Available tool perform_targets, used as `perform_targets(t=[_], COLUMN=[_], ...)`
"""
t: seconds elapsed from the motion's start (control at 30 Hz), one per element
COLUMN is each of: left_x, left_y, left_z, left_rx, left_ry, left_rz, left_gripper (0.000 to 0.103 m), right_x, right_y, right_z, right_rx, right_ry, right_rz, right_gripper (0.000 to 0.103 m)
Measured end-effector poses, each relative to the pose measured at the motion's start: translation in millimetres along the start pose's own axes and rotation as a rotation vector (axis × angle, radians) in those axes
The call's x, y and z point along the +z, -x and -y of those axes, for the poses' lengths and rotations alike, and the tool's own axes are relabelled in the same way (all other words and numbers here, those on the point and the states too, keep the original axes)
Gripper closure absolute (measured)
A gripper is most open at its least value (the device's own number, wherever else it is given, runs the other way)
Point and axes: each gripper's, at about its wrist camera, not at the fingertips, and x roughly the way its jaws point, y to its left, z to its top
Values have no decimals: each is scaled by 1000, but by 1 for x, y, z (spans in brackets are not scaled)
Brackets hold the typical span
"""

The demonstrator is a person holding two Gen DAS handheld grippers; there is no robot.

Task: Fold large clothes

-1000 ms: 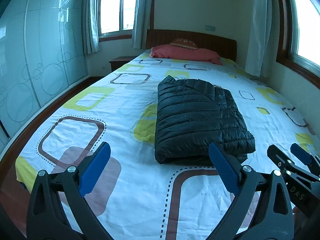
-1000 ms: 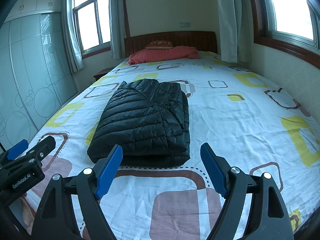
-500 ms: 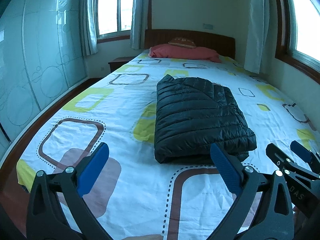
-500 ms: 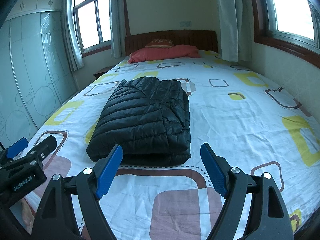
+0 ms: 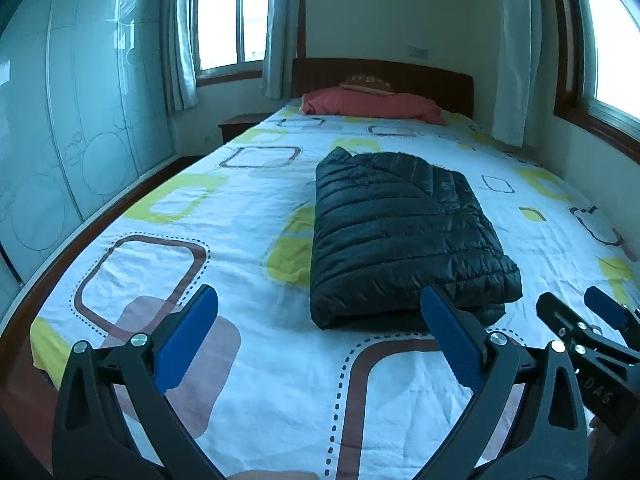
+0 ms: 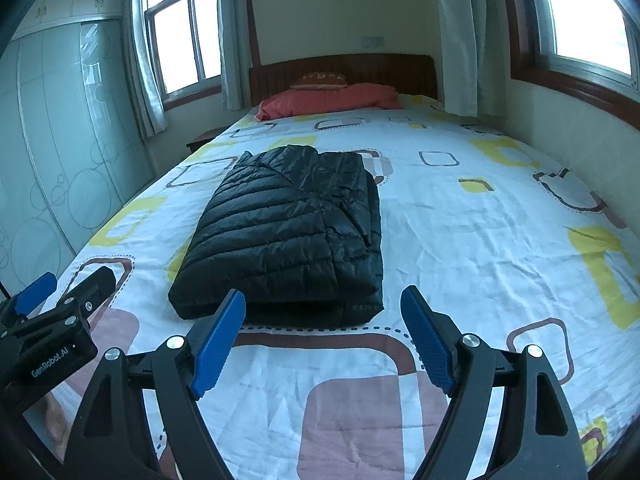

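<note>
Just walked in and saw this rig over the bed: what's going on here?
A person is folding clothes with a hand-held gripper in each hand. The black puffer jacket lies folded into a neat rectangle on the patterned bedsheet. The left hand-held gripper and right hand-held gripper are both open, empty, and held short of the jacket's near edge, touching nothing.
</note>
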Motion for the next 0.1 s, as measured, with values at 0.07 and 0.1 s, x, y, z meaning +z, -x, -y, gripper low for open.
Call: perform_targets(t=[0.07,0.1], left_x=[-1,-2], left_y=[-5,-9], left_z=[0,-1], left_rx=[-2,-1], left_ry=[-5,-7], left_rz=[-17,-25], left_gripper=[2,2], right_x=[0,1], right_y=[-5,-8], right_z=[4,6], right_rx=[-4,-6], right_ry=[-7,-11], right_rz=[-5,-8], right_gripper=[24,24])
